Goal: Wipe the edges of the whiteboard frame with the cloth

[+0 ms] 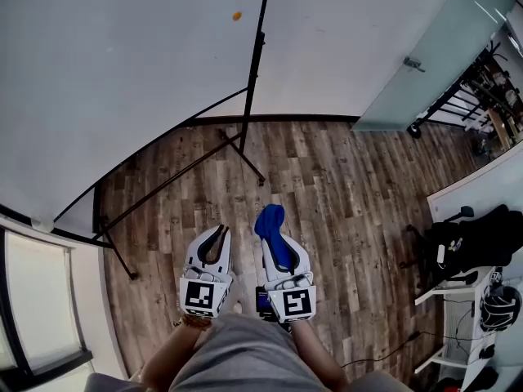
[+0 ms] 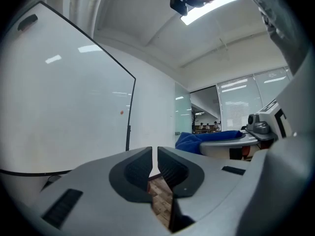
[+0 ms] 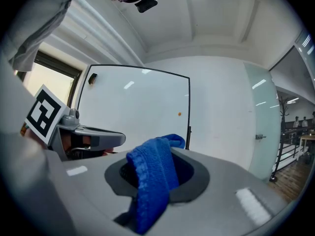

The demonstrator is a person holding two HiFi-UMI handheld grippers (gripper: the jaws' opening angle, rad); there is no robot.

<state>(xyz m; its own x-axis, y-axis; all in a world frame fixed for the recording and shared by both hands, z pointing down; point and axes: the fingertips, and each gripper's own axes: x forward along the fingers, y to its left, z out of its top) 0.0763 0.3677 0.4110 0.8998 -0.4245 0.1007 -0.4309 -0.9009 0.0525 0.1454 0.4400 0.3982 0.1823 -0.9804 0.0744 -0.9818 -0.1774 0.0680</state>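
Note:
The whiteboard (image 1: 122, 55) fills the upper left of the head view, and its black frame edge (image 1: 257, 47) runs down its right side. My right gripper (image 1: 278, 245) is shut on a blue cloth (image 1: 270, 219), held low over the wooden floor and short of the board. In the right gripper view the cloth (image 3: 153, 181) hangs from the jaws of the right gripper (image 3: 162, 166), with the whiteboard (image 3: 133, 107) ahead. My left gripper (image 1: 217, 237) sits beside it on the left. The left gripper (image 2: 154, 154) has its jaws shut on nothing and points at the frame edge (image 2: 132, 107).
The board's black stand legs (image 1: 180, 170) spread across the floor in front of me. An orange dot (image 1: 236, 15) sits on the board. A glass door (image 1: 425, 55) stands at the right, a desk with a black bag (image 1: 478, 243) further right, and a window (image 1: 33, 292) at the left.

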